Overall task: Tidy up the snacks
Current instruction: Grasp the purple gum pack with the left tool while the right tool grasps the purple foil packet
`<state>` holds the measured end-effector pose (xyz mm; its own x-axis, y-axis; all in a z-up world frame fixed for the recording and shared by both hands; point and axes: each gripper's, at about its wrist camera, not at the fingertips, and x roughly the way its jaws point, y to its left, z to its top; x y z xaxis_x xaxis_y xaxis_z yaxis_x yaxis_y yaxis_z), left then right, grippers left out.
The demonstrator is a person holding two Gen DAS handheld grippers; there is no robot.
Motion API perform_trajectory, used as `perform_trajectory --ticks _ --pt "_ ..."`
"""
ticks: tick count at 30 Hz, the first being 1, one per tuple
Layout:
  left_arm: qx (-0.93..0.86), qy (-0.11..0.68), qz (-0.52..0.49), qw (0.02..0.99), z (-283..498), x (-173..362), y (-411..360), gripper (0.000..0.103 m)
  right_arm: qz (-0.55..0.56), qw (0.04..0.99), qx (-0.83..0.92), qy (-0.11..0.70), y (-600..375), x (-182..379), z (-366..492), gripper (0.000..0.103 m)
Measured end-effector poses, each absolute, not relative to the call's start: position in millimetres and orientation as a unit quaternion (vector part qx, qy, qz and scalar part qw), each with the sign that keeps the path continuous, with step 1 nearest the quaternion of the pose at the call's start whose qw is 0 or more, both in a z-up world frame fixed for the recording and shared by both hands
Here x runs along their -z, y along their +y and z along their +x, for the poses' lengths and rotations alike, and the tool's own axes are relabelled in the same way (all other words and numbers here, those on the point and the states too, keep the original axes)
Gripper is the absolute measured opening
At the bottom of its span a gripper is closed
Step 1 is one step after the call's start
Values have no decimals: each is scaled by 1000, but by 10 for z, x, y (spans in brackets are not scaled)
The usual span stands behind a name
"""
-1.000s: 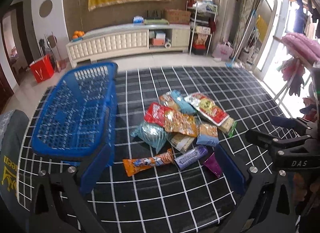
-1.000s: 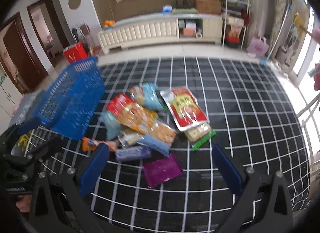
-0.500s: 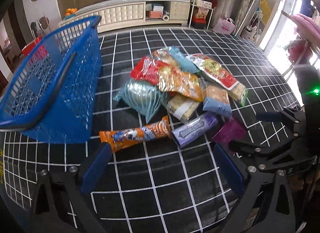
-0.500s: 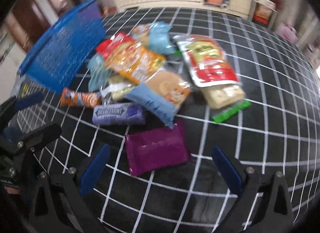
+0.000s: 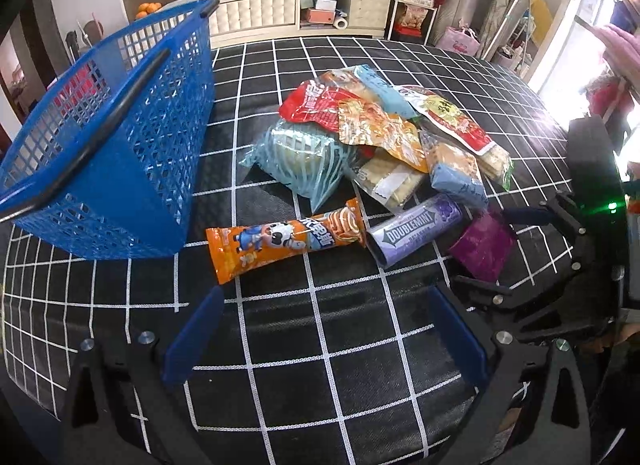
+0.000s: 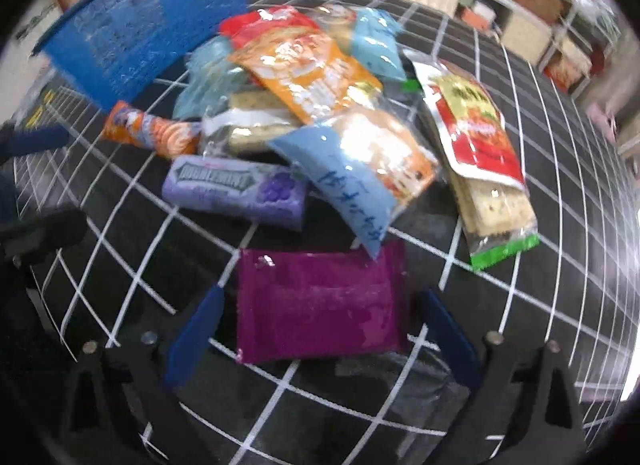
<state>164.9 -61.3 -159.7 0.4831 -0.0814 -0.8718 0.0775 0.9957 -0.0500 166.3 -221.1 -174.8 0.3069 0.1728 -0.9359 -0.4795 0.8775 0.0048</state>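
on my right camera the purple packet lies flat on the black checked counter, its long axis running across the view from one blue pad to the other, the short edges facing the pads. it sits between the fingers of the right tongs; their jaws have just been closing in but stand wide, and the pads look a shade apart from the packet's ends, though motion blur makes that hard to judge. just beyond it a blue-and-orange pouch overlaps its far edge, and the doublemint pack lies to the far left of it.

on my left camera the left tongs are wide with nothing between them, over bare counter. the orange wafer stick lies just ahead, long axis slanting up to the right, its near end pointing toward the blue basket on the left. the snack pile sits farther back.
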Motion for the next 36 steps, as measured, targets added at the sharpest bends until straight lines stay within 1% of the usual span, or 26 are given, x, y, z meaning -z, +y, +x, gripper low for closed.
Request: perform_trajectory --ticks 2,4,6,7,8,12,15,17,18,19,20,22,23,25,27,29,33,36 --pt "47 503 0 863 1625 1571 -617 101 -143 802 -215 539 -2191 1747 1617 75" --pt "54 498 -2 865 1611 1540 -625 101 -143 805 -214 535 -2168 1749 1606 73" --pt "66 493 -4 868 1588 1504 -634 101 -140 808 -210 532 -2174 1746 1592 69" --pt "73 490 -3 868 1580 1484 -641 101 -138 809 -206 533 -2177 1725 1597 63" --pt "78 488 1 869 1579 1464 -651 101 -136 810 -203 533 -2154 1725 1558 60" --pt "103 487 23 867 1660 1429 -718 101 -97 818 -186 536 -2317 1644 1508 59" --pt "124 483 58 865 1774 1422 -841 101 -77 824 -172 534 -2424 1615 1535 59" --pt "152 478 69 862 1829 1413 -921 95 -49 831 -168 529 -2512 1546 1518 59" --pt "168 475 78 860 1871 1413 -973 94 -40 834 -166 526 -2550 1518 1513 59" --pt "181 475 83 857 1910 1420 -1015 91 -35 836 -163 523 -2581 1492 1494 59" --pt "189 478 89 853 1968 1449 -1062 83 -28 839 -158 520 -2619 1466 1485 59" --pt "191 493 89 844 2067 1522 -1094 75 -14 840 -154 519 -2671 1444 1491 59" --pt "202 503 86 836 2136 1574 -1120 68 -7 841 -152 519 -2698 1431 1483 59" --pt "211 510 86 830 2181 1624 -1161 61 3 842 -147 519 -2731 1423 1490 59" --pt "224 516 90 822 2192 1677 -1217 58 10 842 -145 519 -2766 1426 1506 59" --pt "229 526 103 812 2193 1754 -1281 48 10 843 -140 519 -2757 1437 1515 59" --pt "241 523 130 807 2145 1765 -1388 48 21 845 -121 521 -2836 1441 1449 59" --pt "259 528 142 796 2155 1750 -1470 37 40 844 -98 526 -2892 1470 1415 59"
